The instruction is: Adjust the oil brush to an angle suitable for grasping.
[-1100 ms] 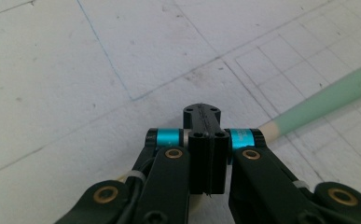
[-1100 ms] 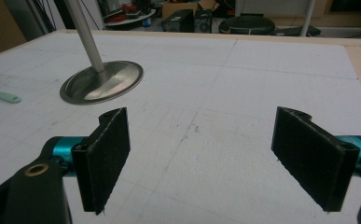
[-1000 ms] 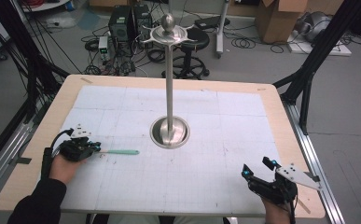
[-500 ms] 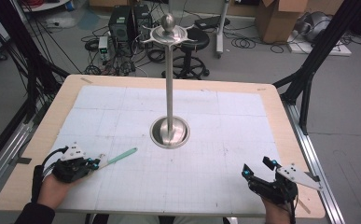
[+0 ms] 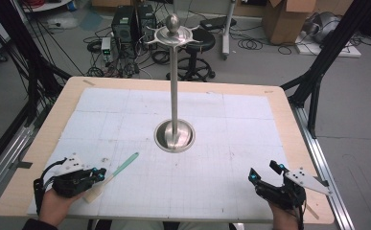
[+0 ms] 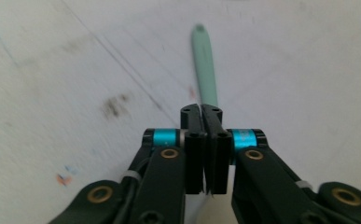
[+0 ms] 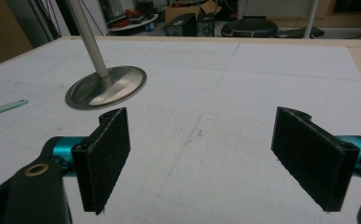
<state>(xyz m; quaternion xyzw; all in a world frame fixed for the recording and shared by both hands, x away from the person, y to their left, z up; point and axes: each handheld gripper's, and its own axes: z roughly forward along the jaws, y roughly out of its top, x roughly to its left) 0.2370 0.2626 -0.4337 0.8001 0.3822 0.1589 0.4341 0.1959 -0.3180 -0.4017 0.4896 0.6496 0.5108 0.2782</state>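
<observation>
A mint-green handled tool (image 5: 124, 164) with a pale flat head (image 5: 93, 192) lies slanted at the near left of the white mat. My left gripper (image 5: 99, 175) is shut on its thin neck. In the left gripper view the green handle (image 6: 204, 65) sticks out beyond the nearly touching jaws, which have just been opening a little with the neck still between them. My right gripper (image 5: 264, 172) rests at the near right, open, with nothing between its pads (image 7: 107, 154). A tall steel stand (image 5: 174, 136) with a round base rises mid-table; its base (image 7: 107, 87) is in the right gripper view too.
The stand's pole ends in a ball and short arms (image 5: 172, 29) high above the table. The white gridded mat (image 5: 231, 143) covers the wooden tabletop (image 5: 53, 124). Black frame legs, cables, a stool and boxes stand on the floor beyond the far edge.
My left hand has drawn back toward the near edge with the tool. The green handle has swung from pointing right to pointing up and right. The right gripper has stayed put.
</observation>
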